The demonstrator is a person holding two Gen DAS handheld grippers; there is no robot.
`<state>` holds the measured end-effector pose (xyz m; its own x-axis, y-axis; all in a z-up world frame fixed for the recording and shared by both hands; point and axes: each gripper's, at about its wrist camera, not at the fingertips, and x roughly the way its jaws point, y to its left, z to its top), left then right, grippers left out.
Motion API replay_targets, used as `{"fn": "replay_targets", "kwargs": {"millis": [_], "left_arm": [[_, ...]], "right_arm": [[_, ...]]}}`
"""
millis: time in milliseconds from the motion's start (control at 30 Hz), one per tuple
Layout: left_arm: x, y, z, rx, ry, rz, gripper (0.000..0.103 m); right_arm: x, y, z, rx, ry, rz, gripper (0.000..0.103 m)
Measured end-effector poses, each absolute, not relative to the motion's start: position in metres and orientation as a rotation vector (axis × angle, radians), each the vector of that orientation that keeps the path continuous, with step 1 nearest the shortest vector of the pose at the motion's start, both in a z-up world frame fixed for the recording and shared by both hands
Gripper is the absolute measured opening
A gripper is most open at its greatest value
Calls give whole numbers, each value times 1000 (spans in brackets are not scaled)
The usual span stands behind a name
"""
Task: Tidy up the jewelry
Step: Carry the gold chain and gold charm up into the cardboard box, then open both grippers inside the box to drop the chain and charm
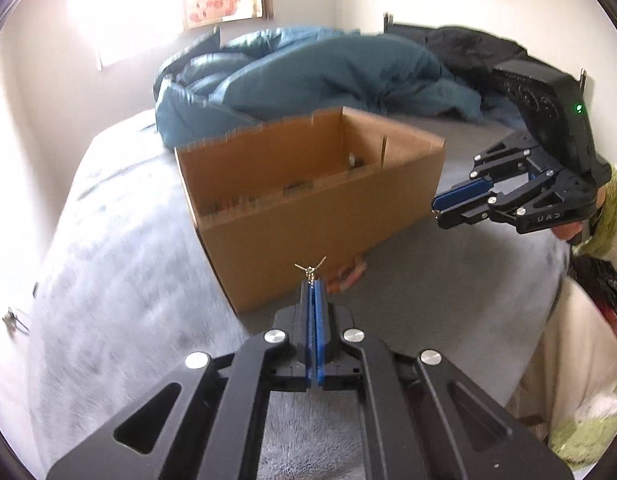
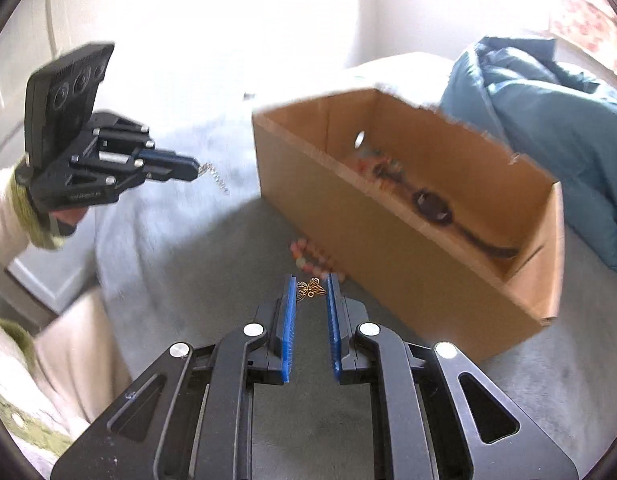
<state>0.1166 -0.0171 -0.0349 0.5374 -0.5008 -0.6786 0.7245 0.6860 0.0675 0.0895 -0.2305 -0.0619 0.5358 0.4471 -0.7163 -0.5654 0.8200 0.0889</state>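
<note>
In the left wrist view my left gripper (image 1: 313,282) is shut on a small silver chain piece (image 1: 310,268) that sticks out past its tips. The right wrist view shows that chain (image 2: 216,180) dangling from the left gripper (image 2: 195,168). My right gripper (image 2: 311,280) is shut on a gold filigree butterfly charm (image 2: 310,290), pinched between its blue pads (image 2: 289,320). The right gripper (image 1: 436,210) hovers right of the open cardboard box (image 1: 308,216). Inside the box (image 2: 408,248) lie beaded pieces (image 2: 376,168) and a dark watch-like band (image 2: 432,204). An orange bead bracelet (image 2: 312,256) lies on the bed by the box's foot.
The box stands on a bed with a grey fleece blanket (image 1: 108,264). A rumpled blue duvet (image 1: 308,76) and dark clothing (image 1: 468,48) lie behind it. A person's cream and green sleeve (image 2: 12,208) shows at the left. A small metal item (image 1: 12,316) lies at the bed's left edge.
</note>
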Motion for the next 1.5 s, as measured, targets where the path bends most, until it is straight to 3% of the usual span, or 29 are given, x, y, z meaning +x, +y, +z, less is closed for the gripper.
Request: {"fn": "replay_targets", "kwargs": {"millis": [367,967,1133,1333,1500], "left_arm": [[155,-51,30,332,568,-749,1],[274,-101,-53,415,838,-636,1],[282,-97,-62,385,871,-631,2],[275,-97,-60,391,846,-641,17],[272,-95,-53,367,836,-632,19]], "right_arm": [[126,-275,9,-78,640,524,13],[212,-277,-69,-100,892,481,14],[211,-281,-71,-89,891,476,21],[208,-289,-67,-69,876,464,29],[200,-295,-60,-50,851,453,37]]}}
